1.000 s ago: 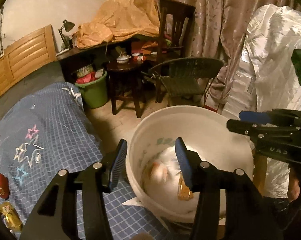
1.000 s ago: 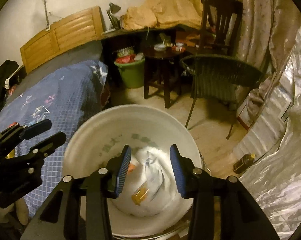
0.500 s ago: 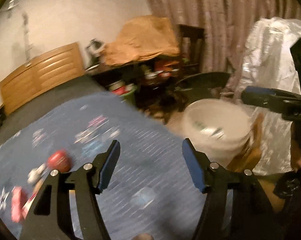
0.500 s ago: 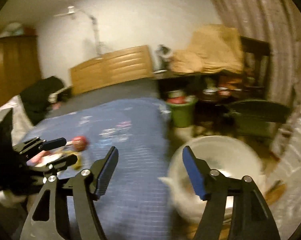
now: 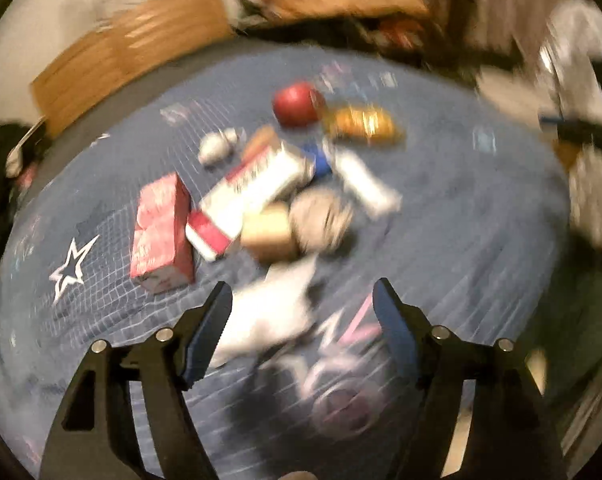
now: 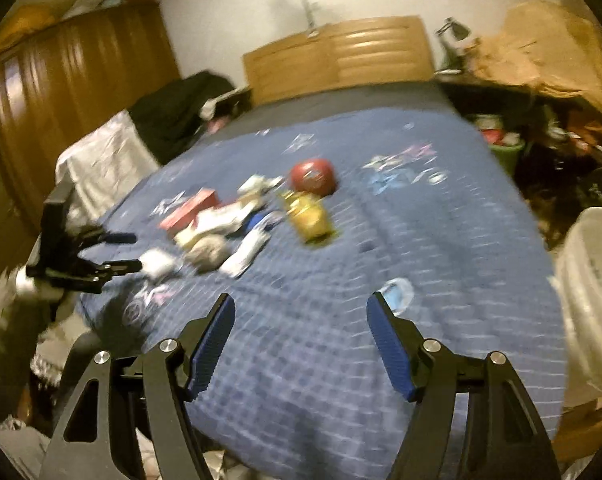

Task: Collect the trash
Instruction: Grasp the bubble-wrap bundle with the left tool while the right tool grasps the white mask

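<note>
Both views are smeared by motion blur, so the labels and exact shapes of the trash items cannot be read, and several pieces in the heap can only be told by colour. The white bucket (image 6: 593,292) is cut off by the right edge of the right wrist view and its inside is not shown.

The left gripper (image 5: 303,312) is seen with its jaws opening; nothing is held between them, though a crumpled white paper (image 5: 269,312) is seen on the bedspread beyond the gap, and contact with it cannot be told. The right gripper (image 6: 301,336) is held with its jaws well apart over bare blue bedspread (image 6: 441,240), gripping nothing.

The trash is gathered in a loose heap near the middle of the bed: a red carton (image 5: 161,232), a long white and red box (image 5: 253,196), a tan block (image 5: 267,232), a grey crumpled wad (image 5: 321,220), a white strip (image 5: 365,184), a red round thing (image 5: 297,104) and a golden wrapper (image 5: 361,122) just beside it. A small pale scrap (image 6: 397,300) is seen apart from the heap, near the right gripper's right finger.

A wooden headboard (image 6: 337,56), a wardrobe (image 6: 73,92) and a cluttered desk (image 6: 541,64) are ranged around the bed
</note>
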